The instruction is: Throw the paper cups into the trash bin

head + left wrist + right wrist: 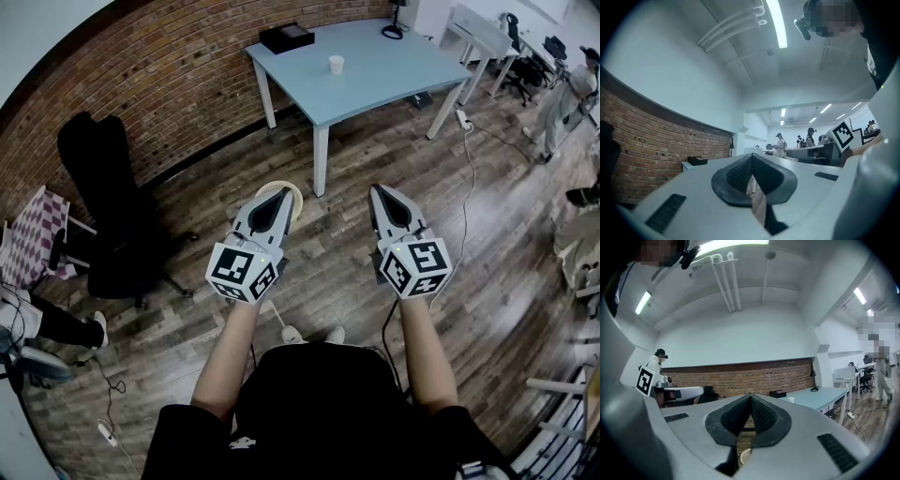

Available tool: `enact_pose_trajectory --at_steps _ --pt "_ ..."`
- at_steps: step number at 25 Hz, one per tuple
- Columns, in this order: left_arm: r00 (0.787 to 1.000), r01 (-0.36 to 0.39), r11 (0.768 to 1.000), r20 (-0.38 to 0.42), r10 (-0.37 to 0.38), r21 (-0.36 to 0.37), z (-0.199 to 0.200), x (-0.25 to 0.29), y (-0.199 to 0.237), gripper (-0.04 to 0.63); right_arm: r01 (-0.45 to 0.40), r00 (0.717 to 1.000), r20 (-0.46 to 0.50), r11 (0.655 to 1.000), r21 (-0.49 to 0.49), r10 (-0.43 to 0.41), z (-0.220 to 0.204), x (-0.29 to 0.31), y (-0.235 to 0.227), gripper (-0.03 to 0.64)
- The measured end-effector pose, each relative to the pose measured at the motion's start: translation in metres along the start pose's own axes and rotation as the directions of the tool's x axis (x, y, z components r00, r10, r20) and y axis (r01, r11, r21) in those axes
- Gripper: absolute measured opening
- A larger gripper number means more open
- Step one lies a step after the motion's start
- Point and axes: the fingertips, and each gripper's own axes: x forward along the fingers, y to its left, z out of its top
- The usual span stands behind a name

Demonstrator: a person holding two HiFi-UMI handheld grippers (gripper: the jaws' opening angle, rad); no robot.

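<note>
One white paper cup (336, 64) stands on the light blue table (375, 80), far ahead of both grippers; it is small in the right gripper view (791, 400). A round tan trash bin (294, 199) sits on the floor, mostly hidden under the left gripper (281, 195). Its rim (745, 456) peeks through below the right gripper's jaws. The left gripper (751, 157) is held level, its jaws meeting at the tips with nothing between them. The right gripper (380, 191) (750, 397) is level beside it, shut and empty.
A black box (286, 37) lies at the table's far left corner. A black office chair (112, 225) stands by the brick wall (169, 84) on the left. Cables and a power strip (461, 119) lie on the wood floor. White desks and people are at the far right.
</note>
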Motion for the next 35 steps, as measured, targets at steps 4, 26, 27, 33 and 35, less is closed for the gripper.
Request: enact_pose_trajectory --at_steps 4,26,27,33,35 --pt "1.000 -0.008 1.000 -0.006 0.008 -0.005 -0.001 0.008 -0.010 0.009 0.001 1.000 0.016 1.000 0.015 -0.001 0.003 -0.009 -0.013 0.003" --pt "0.998 -0.034 0.999 -0.054 0.034 0.000 -0.030 0.049 -0.023 0.009 -0.033 0.999 0.029 0.999 0.019 0.033 -0.016 0.002 -0.058 0.003" --pt "0.998 -0.033 0.999 -0.054 0.032 -0.003 -0.031 0.053 -0.018 0.009 -0.032 0.999 0.026 0.999 0.018 0.031 -0.017 0.008 -0.060 0.003" --pt "0.998 -0.014 1.000 -0.056 0.013 -0.025 -0.036 0.077 0.012 0.009 -0.036 0.999 0.012 0.999 0.016 0.036 -0.024 0.051 -0.068 0.003" --pt "0.998 -0.014 0.999 -0.058 0.012 -0.030 -0.037 0.084 0.028 0.009 -0.042 0.999 0.010 0.999 0.009 0.042 -0.022 0.069 -0.066 0.003"
